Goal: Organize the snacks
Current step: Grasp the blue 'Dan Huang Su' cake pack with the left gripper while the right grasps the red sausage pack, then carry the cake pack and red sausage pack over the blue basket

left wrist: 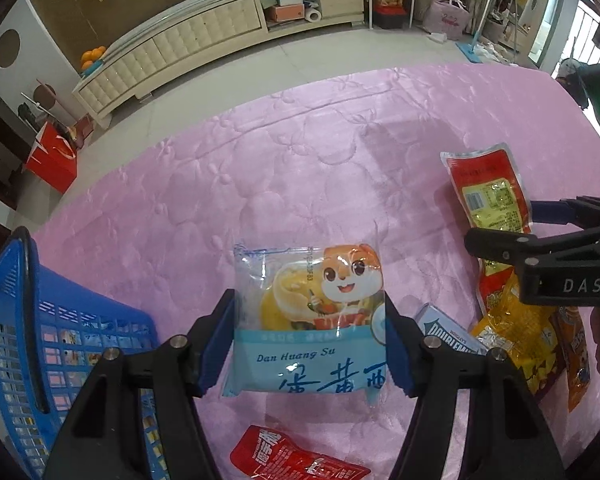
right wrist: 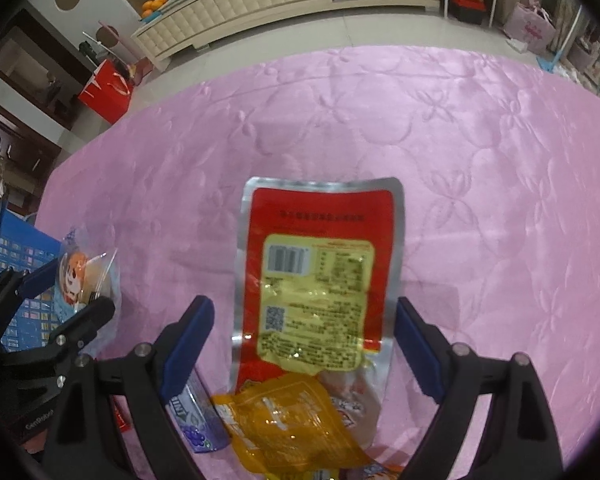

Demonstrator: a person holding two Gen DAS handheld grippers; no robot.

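My left gripper (left wrist: 306,340) is shut on a light-blue egg-yolk pastry packet (left wrist: 308,316) with a cartoon squirrel, held above the pink tablecloth; it also shows in the right wrist view (right wrist: 82,276). A blue plastic basket (left wrist: 28,344) stands just left of it. My right gripper (right wrist: 304,344) is open, its pads either side of a red and yellow foil pouch (right wrist: 320,280) lying flat, without touching it. The pouch also shows in the left wrist view (left wrist: 488,192). A yellow packet (right wrist: 284,424) and a gum box (right wrist: 196,420) lie near its base.
A red packet (left wrist: 296,460) lies under my left gripper. More orange and yellow packets (left wrist: 528,344) and a Doublemint box (left wrist: 448,328) lie at the right. The pink tablecloth (right wrist: 380,120) stretches far ahead. A cream cabinet (left wrist: 180,40) and a red box (left wrist: 54,156) stand beyond.
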